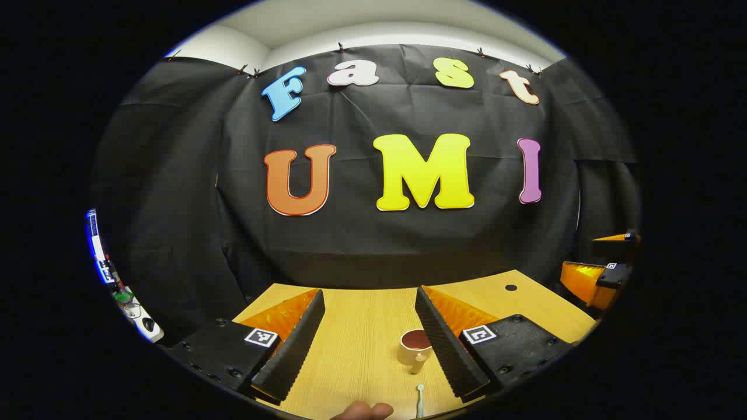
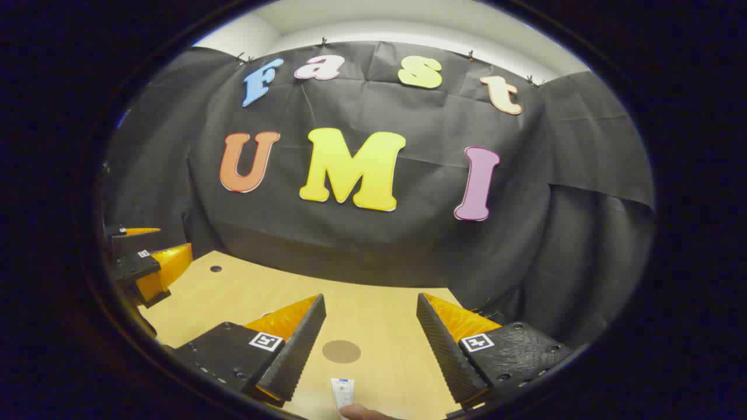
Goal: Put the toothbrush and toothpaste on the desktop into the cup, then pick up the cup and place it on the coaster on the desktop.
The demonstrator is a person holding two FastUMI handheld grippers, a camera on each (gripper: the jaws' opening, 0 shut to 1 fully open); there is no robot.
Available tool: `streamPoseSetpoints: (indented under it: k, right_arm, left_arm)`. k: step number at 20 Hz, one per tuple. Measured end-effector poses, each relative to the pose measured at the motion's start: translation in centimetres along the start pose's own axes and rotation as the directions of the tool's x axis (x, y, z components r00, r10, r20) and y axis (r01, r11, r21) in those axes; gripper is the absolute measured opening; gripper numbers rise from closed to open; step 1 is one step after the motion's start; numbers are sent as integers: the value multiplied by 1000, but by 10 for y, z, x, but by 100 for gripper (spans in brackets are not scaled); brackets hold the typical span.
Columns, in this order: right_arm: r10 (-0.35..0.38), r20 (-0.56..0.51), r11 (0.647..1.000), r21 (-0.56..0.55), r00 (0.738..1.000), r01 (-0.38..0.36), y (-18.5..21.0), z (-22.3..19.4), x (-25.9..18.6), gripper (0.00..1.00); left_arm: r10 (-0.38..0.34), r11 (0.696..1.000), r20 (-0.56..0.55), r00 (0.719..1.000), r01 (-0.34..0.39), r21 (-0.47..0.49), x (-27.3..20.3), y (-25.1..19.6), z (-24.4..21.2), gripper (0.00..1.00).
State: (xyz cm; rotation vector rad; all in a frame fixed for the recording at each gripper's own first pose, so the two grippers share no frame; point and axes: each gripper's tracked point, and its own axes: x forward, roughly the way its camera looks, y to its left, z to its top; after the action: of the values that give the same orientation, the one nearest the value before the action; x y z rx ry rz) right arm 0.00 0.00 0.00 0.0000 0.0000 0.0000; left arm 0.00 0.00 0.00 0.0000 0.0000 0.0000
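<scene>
In the left gripper view a cream cup (image 1: 415, 349) with a dark red inside stands on the wooden desktop (image 1: 362, 338), close to the right finger of my left gripper (image 1: 369, 341), which is open. The pale toothbrush (image 1: 419, 399) lies just below the cup. In the right gripper view my right gripper (image 2: 369, 341) is open above the desk, with the round brown coaster (image 2: 341, 351) between its fingers and the white toothpaste tube (image 2: 342, 394) nearer the camera. Neither gripper holds anything.
A person's fingertip (image 1: 365, 411) shows at the bottom of the left gripper view, and another (image 2: 362, 413) by the toothpaste. The other gripper (image 1: 601, 274) hovers at the desk's right edge; in the right gripper view it (image 2: 146, 265) hovers at the left edge. A small hole (image 1: 510, 287) marks the desktop.
</scene>
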Motion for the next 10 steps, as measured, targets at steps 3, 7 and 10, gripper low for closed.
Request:
streamPoseSetpoints:
  k: [3, 7, 10]
  right_arm:
    - [31, -11, 999, -22, 999, -32, 4, -2, 4, 95]
    - [54, -11, 998, -31, 998, -55, 3, -2, 6, 95]
    - [51, -22, 998, -35, 998, -52, -1, -5, 9, 95]
  left_arm:
    - [3, 1000, -12, 1000, -3, -23, 1, -8, -4, 99]
    - [7, 999, -20, 1000, -8, -31, 1, -16, -5, 99]
    - [10, 1000, -29, 1000, -10, -29, 0, -20, -7, 99]
